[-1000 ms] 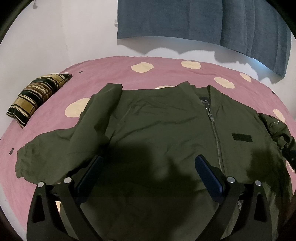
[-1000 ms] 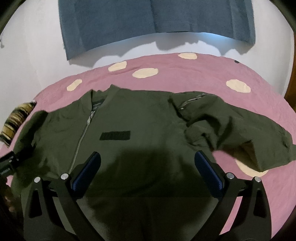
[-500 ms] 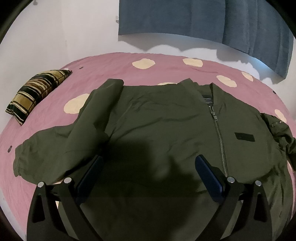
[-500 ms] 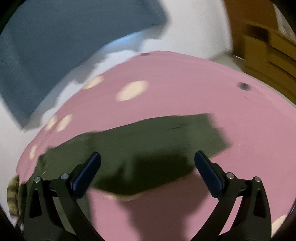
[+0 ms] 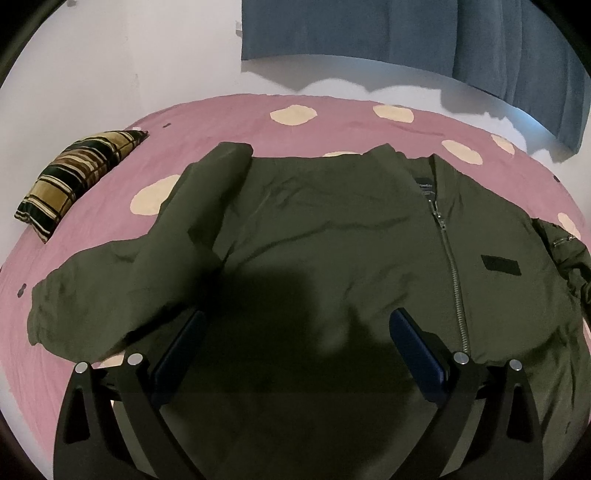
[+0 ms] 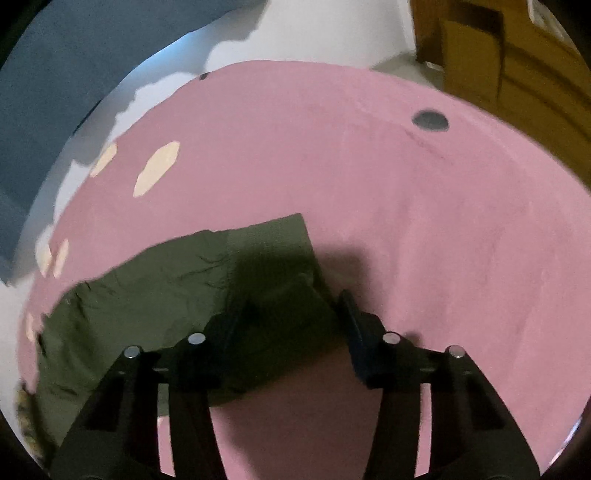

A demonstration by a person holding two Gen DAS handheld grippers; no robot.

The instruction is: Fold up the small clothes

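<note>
An olive green zip jacket (image 5: 332, 236) lies front up and spread on a pink bed cover (image 5: 332, 118) with cream spots. Its left sleeve (image 5: 110, 288) stretches out to the left. My left gripper (image 5: 295, 332) is open and empty, hovering above the jacket's lower front. In the right wrist view the jacket's right sleeve (image 6: 207, 280) lies across the pink cover (image 6: 406, 221). My right gripper (image 6: 291, 314) is partly closed, with its fingers low around the sleeve's cuff end; whether they touch the cloth I cannot tell.
A striped black and gold pillow (image 5: 77, 177) lies at the bed's far left. A blue curtain (image 5: 406, 33) hangs on the white wall behind the bed. Cardboard boxes (image 6: 498, 55) stand past the bed's right side.
My right gripper has swung right from the jacket's body to the right sleeve's cuff, come down close to it, and its jaws have narrowed. My left gripper has barely moved.
</note>
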